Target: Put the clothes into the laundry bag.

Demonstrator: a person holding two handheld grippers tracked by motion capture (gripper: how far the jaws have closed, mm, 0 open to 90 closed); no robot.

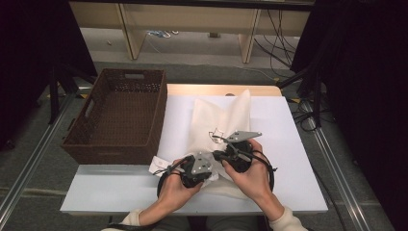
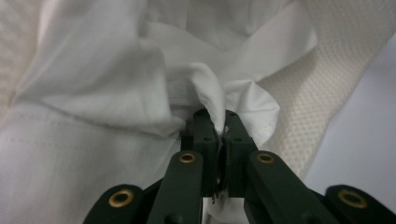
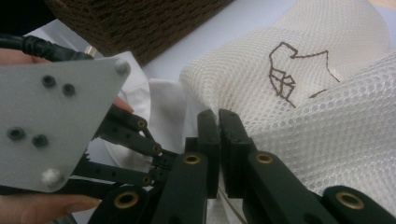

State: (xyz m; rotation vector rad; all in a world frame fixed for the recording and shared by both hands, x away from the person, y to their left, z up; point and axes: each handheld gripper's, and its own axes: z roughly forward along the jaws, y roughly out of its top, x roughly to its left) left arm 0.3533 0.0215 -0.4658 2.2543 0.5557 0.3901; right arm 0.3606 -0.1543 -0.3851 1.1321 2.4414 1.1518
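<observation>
While left gripper (image 2: 218, 122) fingers pinch fold of white cloth (image 2: 116, 84) at mesh bag (image 3: 327, 116) mouth, I see right gripper (image 3: 218, 122) fingers clenched on bag edge. Risk I judge: thin pinch slips, cloth bunches outside mouth.

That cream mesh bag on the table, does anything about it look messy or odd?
Yes. The mesh bag lies crumpled rather than flat, and white cloth bunches out at its near end, where the left gripper pinches a fold. A dark cord trails loosely across the mesh.
</observation>
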